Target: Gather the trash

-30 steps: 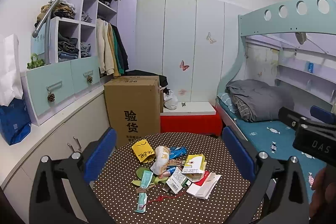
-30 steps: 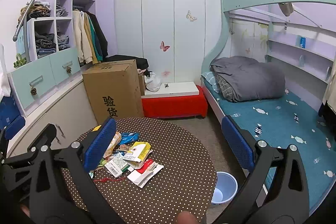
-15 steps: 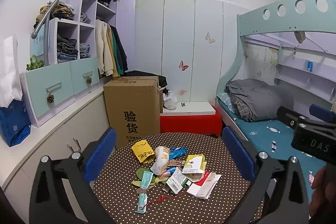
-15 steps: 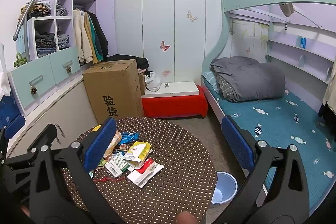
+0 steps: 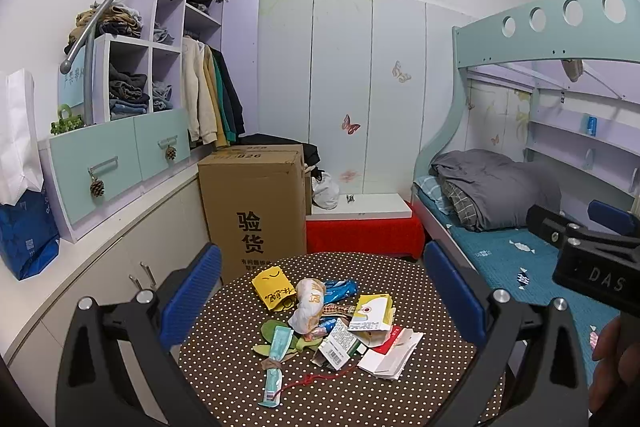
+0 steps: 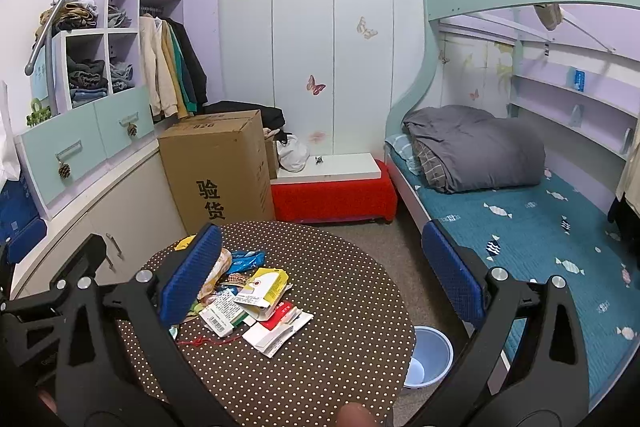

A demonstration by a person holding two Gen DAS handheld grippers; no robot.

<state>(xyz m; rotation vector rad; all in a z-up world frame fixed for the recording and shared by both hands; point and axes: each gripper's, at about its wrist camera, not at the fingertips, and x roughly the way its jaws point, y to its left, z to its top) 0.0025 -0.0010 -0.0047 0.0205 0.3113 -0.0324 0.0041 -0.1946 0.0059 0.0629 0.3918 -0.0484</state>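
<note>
A heap of trash [image 5: 328, 323] lies on the round brown polka-dot table [image 5: 224, 379]: a yellow pouch [image 5: 272, 287], a crumpled white wrapper [image 5: 309, 309], a yellow-white carton [image 5: 370, 313], a barcode label, a teal sachet [image 5: 274, 377] and white papers [image 5: 390, 355]. The same heap [image 6: 256, 303] shows in the right wrist view. My left gripper [image 5: 320, 291] hovers open above the heap, nothing between its blue pads. My right gripper [image 6: 320, 271] is open too, over the table's right half [image 6: 340, 355]. A pale blue bin [image 6: 428, 359] stands on the floor at the table's right edge.
A tall cardboard box [image 5: 256, 211] and a red-covered bench [image 5: 360, 231] stand behind the table. A white counter with cabinets [image 5: 100, 275] runs along the left. The bunk bed [image 6: 520, 211] fills the right. A hand shows at the right edge [image 5: 612, 359].
Almost nothing has changed. Both grippers hold their place above the table, with only a slight drift of the views.
</note>
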